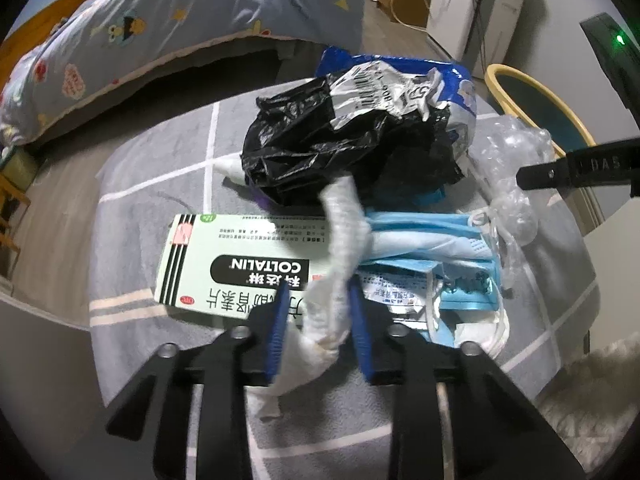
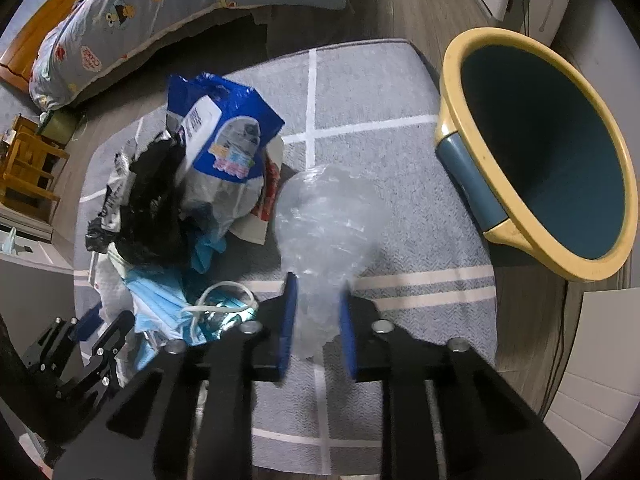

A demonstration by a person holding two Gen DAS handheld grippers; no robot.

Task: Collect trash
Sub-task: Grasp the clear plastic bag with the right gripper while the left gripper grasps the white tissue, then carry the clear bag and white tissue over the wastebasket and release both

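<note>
A heap of trash lies on a grey rug (image 1: 160, 168): a black plastic bag (image 1: 320, 140), a blue wipes pack (image 2: 228, 136), blue face masks (image 1: 432, 240) and a green medicine box (image 1: 224, 264). My left gripper (image 1: 320, 292) is shut on a white crumpled tissue (image 1: 340, 256) and holds it above the box. My right gripper (image 2: 318, 284) is shut on a clear crumpled plastic wrap (image 2: 324, 216), lifted over the rug (image 2: 400, 152). A yellow-rimmed blue bin (image 2: 536, 152) lies tilted to the right, its mouth open toward me.
A bed with a patterned quilt (image 1: 160, 32) stands behind the rug. White appliances (image 1: 472, 8) and cables stand at the far right. A wooden chair (image 2: 28, 168) is at the left. The left gripper's body (image 2: 80, 360) shows low left in the right wrist view.
</note>
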